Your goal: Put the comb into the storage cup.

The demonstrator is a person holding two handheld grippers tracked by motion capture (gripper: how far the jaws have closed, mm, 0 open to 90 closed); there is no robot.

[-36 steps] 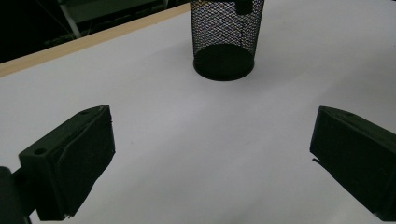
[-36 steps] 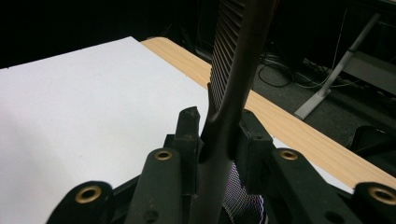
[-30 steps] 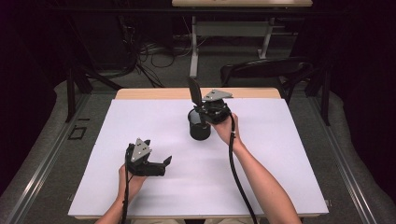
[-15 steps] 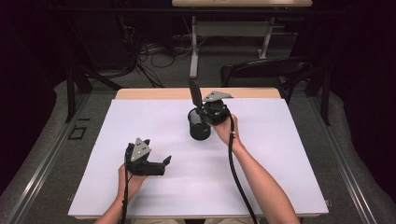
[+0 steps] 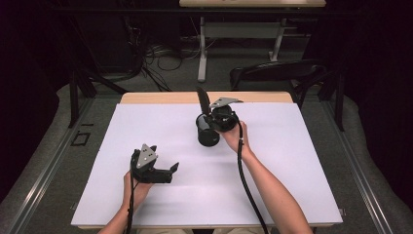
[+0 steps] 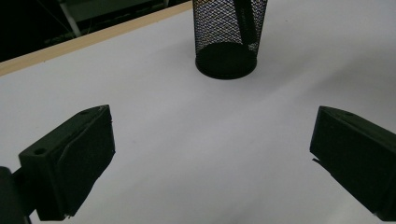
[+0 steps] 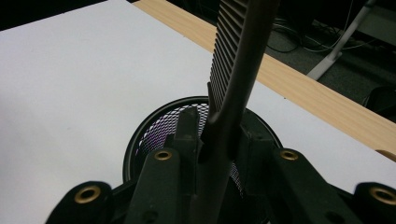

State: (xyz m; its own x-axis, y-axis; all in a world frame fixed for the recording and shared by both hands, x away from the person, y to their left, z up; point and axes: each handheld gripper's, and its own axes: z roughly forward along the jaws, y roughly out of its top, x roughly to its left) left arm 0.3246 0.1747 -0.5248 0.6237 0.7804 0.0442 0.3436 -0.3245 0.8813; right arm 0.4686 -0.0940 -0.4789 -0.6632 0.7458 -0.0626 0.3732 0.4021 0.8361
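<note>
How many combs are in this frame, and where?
1. A black comb is clamped upright in the right hand-held gripper, its lower end inside the black mesh cup at the table's far middle. The mesh could hide another.

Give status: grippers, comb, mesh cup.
Right gripper shut on black comb, comb standing in mesh cup. Left gripper open, jaws wide, nothing between them, apart from the cup. White table bare around cup.

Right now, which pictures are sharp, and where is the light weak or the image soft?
High view: white table sheet evenly lit, room behind dark. Left gripper view: black mesh cup fairly sharp with a faint shadow, near jaws soft. Right gripper view: dark ribbed comb close and blurred, far wooden edge clearer.
</note>
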